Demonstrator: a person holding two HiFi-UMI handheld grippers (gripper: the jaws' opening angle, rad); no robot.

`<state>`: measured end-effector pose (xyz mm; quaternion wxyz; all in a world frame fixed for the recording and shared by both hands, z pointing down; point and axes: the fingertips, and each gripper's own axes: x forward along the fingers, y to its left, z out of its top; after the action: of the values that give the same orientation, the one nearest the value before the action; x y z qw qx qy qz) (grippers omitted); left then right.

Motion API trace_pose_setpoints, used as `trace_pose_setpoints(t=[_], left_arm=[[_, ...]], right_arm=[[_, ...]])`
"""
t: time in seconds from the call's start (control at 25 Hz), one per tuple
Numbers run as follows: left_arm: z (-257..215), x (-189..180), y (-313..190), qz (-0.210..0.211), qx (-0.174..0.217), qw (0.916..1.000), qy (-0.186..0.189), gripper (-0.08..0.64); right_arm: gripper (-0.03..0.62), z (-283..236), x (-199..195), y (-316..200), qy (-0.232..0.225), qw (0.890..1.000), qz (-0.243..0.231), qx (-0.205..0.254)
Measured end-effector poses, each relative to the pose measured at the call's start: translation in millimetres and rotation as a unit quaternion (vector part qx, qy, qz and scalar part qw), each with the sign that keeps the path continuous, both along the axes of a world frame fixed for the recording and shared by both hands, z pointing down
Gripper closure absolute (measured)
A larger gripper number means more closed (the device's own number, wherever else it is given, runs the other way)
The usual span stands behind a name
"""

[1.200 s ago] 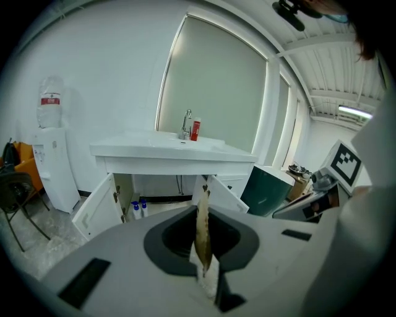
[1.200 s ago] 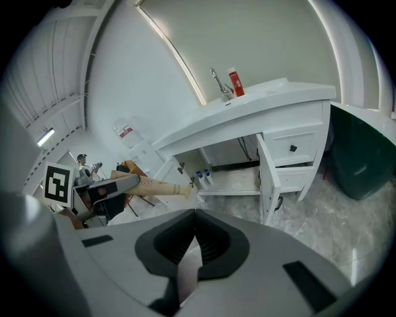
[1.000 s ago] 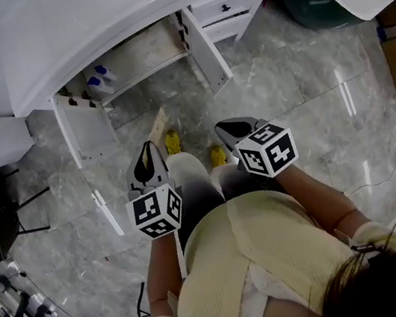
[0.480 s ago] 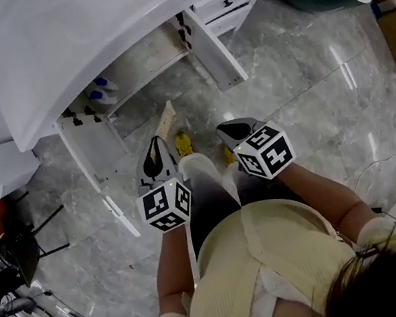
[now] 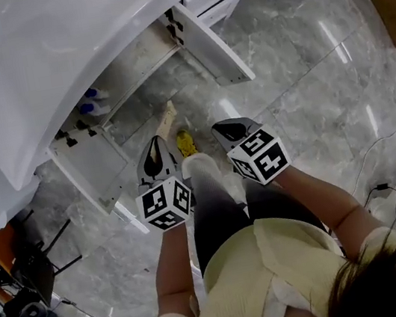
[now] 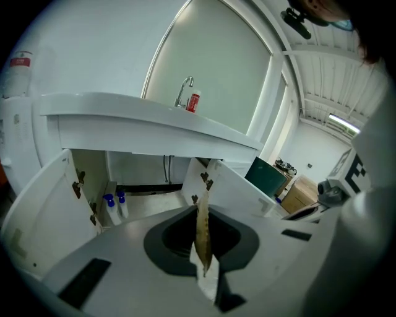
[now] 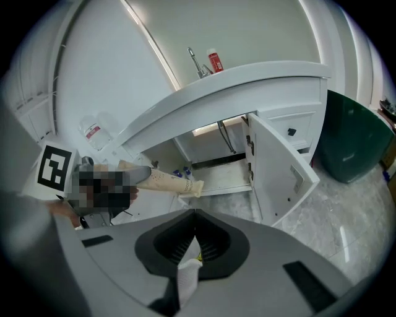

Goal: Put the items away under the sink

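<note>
Tan tube [image 7: 162,181] clamped in left gripper [image 5: 154,148]; judged light, soft, easily squashed, so best gripped near stiff end. Right gripper [image 7: 195,217] closed, empty.

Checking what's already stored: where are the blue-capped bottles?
In the head view, the blue-capped bottles stand inside the open cabinet under the sink, at its left end, near the hinges of the left door.

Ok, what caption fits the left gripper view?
Left gripper holds a tan packet facing the open sink cabinet.
</note>
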<state>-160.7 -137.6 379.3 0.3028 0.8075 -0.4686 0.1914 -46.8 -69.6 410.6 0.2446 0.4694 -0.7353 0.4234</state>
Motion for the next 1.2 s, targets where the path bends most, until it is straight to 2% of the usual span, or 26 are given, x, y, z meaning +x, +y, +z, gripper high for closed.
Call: trace_pose_setpoints(t=[0.36, 0.64, 1.04, 1.2], left_arm=[[42.3, -0.2, -28.7, -0.019, -0.009, 0.9996, 0.018, 0.515], [80.5, -4.6, -42.7, -0.061, -0.017, 0.9971, 0.041, 0.515], [135.3, -10.7, -65.3, -0.073, -0.025, 0.9965, 0.032, 0.515], [155.2, -15.2, -76.1, -0.066, -0.025, 0.9973, 0.021, 0.515]], right_arm=[[0.566, 43.6, -11.3, -22.0, -0.006, 1.0, 0.01, -0.003], [0.566, 81.7, -20.4, -39.4, -0.005, 1.0, 0.014, -0.003], [0.566, 136.3, -16.5, -53.9, -0.004, 0.999, 0.044, -0.016], [0.566, 153.0, -15.7, -63.5, -0.009, 0.998, 0.064, -0.018]])
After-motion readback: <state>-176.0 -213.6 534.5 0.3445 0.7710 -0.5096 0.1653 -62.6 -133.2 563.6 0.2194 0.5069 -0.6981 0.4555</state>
